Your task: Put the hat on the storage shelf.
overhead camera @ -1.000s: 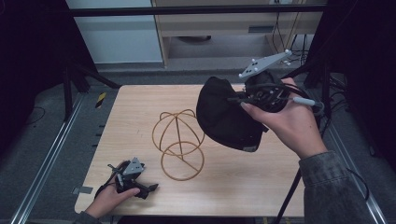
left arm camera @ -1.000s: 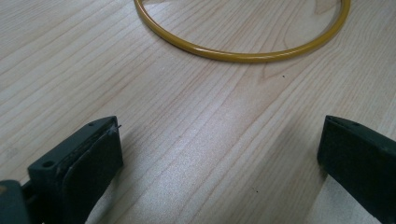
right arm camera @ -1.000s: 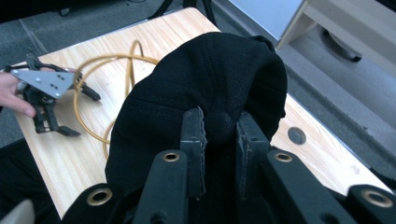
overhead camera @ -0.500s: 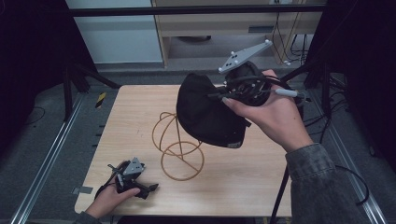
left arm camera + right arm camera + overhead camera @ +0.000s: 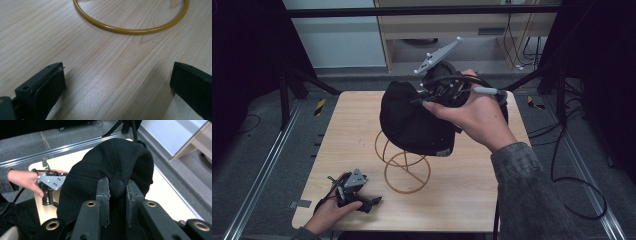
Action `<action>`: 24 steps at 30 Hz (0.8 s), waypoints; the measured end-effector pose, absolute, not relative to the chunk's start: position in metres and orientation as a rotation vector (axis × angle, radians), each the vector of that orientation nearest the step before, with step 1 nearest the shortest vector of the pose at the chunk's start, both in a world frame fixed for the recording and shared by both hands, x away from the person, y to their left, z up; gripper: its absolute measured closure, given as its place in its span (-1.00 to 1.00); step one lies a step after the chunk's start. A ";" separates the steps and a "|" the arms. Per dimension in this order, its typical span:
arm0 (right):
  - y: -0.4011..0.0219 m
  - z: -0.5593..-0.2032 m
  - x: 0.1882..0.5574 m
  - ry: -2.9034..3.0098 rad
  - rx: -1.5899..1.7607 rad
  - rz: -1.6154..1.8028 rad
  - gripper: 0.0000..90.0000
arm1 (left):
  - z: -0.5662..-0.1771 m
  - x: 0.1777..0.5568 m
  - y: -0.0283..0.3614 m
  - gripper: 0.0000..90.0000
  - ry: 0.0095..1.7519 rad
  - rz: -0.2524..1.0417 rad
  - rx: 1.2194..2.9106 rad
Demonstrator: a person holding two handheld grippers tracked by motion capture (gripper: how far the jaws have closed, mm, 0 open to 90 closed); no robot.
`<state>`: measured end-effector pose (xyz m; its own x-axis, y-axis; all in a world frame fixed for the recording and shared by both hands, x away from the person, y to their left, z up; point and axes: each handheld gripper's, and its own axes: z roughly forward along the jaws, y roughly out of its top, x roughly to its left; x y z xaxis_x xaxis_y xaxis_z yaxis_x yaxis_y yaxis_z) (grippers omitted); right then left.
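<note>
Black cap [image 5: 414,120] hung in the air above the wooden counter [image 5: 472,185], carried by the right claw [image 5: 439,92] over the upper part of the yellow wire stand [image 5: 404,167]. In the high view the cap's dark crown covered the top of the stand, though whether cloth and wire touched could not be told. The right hand [image 5: 474,117] gripped the claw from behind, with its grey three-cornered plate [image 5: 437,55] tilted up toward the far edge of the counter. In the right gripper view the claw's jaws were nearly together, pinching a fold of the cap's black fabric [image 5: 117,187] between their pads.

The left claw [image 5: 362,200] rested low on the near left part of the counter, held by the left hand [image 5: 332,212], well apart from the cap. In the left gripper view its jaws stood wide apart with bare wood between them, and the stand's round yellow base ring [image 5: 130,30] lay on the counter just ahead.
</note>
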<state>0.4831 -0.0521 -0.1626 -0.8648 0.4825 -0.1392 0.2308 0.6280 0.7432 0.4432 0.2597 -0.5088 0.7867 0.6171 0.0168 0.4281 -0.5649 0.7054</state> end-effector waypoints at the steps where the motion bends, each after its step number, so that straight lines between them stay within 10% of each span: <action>1: -0.049 -0.164 0.484 2.531 0.571 1.085 0.70 | -0.509 0.443 0.260 -1.00 0.771 0.341 2.257; 24: -0.015 -0.188 0.507 2.595 0.579 1.043 0.69 | -0.509 0.443 0.260 -1.00 0.772 0.341 2.257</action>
